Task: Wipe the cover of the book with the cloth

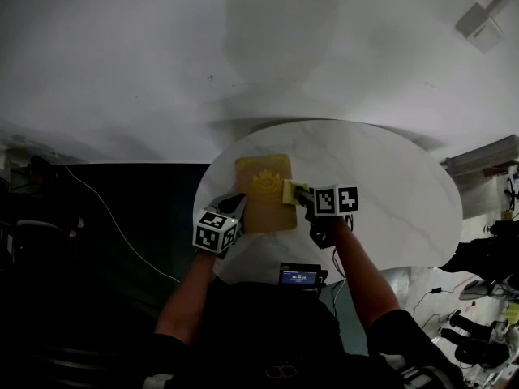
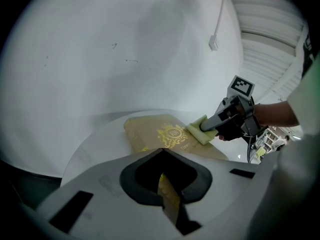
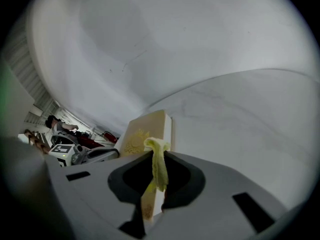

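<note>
Round white marbled surface (image 1: 389,201). Item one: tan book (image 1: 261,205), lying flat and closed on the surface's 9 o'clock half, gold emblem on its cover facing up. Item two: yellow-green cloth (image 1: 292,191), a folded wad resting on the cover at the book's 3 o'clock edge. Left gripper (image 1: 235,207): clenched on the book's 8 o'clock corner, with the tan edge pinched between its jaws. Right gripper (image 1: 303,196): clenched on the cloth, a fold standing up between its jaws. Small black device with lit screen (image 1: 299,276) at the surface's 6 o'clock rim.
</note>
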